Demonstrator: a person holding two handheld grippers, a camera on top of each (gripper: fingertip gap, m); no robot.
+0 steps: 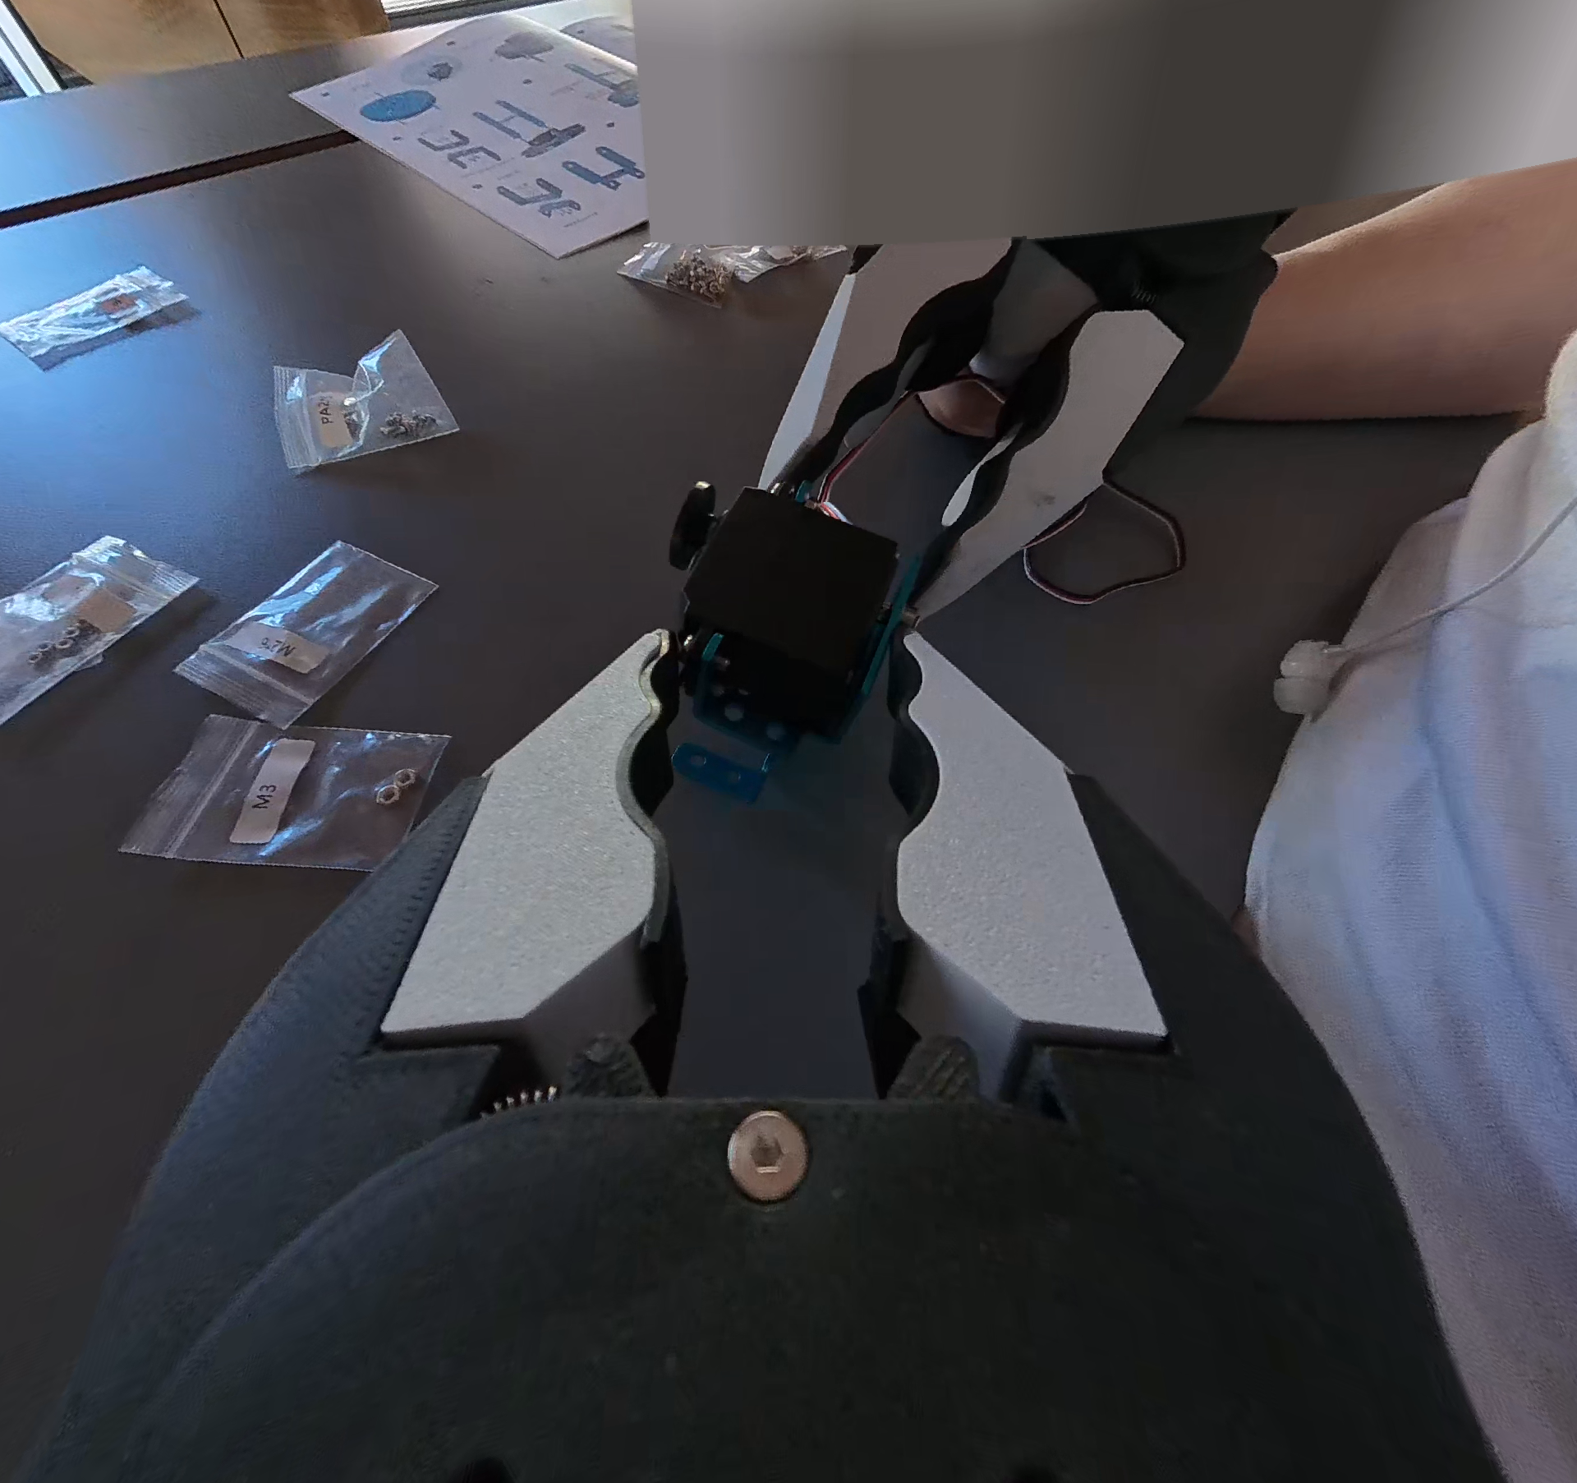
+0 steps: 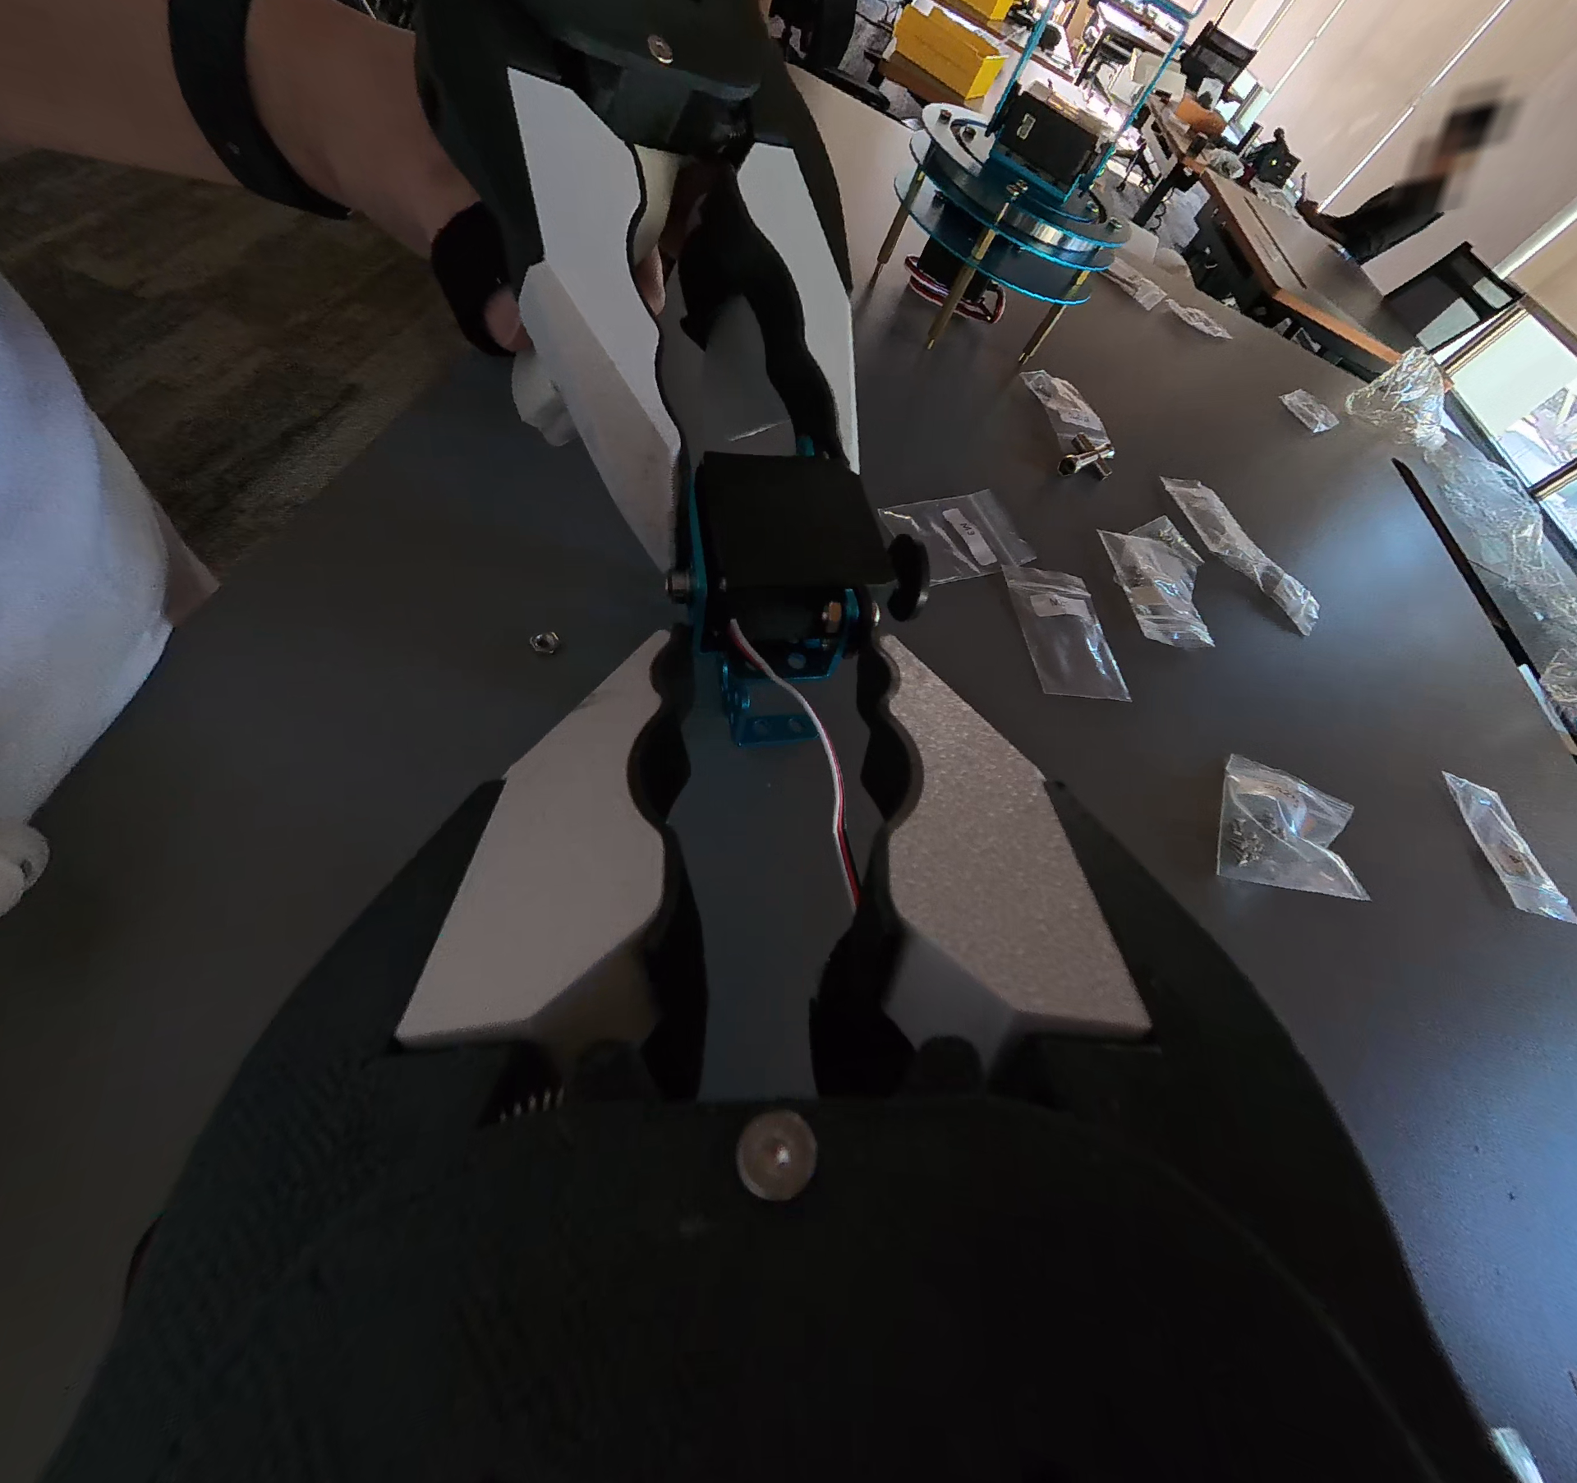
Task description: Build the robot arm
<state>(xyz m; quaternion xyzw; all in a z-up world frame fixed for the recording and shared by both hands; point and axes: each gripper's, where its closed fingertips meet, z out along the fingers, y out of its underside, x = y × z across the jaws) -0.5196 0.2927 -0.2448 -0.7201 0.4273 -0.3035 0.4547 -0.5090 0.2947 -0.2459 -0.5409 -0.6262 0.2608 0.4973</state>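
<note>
A black servo [image 1: 789, 588] sits in a blue metal bracket [image 1: 883, 657] and is held above the dark table [image 1: 529, 349]. My left gripper [image 1: 781, 657] is shut on the bracket's sides. My right gripper [image 2: 768, 648] is shut on the same bracket [image 2: 751, 691] from the opposite side, under the servo [image 2: 785, 529]. Each view shows the other gripper coming in from the top. A black knob [image 2: 906, 580] sticks out of the servo's side. A white, red and black wire [image 2: 819, 751] runs from the servo back between my right fingers.
Several clear bags of small hardware [image 1: 303, 640] [image 2: 1067, 631] lie on the table. A printed sheet [image 1: 495, 127] lies at the back. A loose nut [image 2: 543, 640], a metal socket tool [image 2: 1084, 456] and a round blue platform assembly [image 2: 1007, 230] are there too. A person's arm [image 1: 1399, 307] reaches in. The loose nut [image 2: 543, 640] is about equally far from each gripper, around 5 centimetres.
</note>
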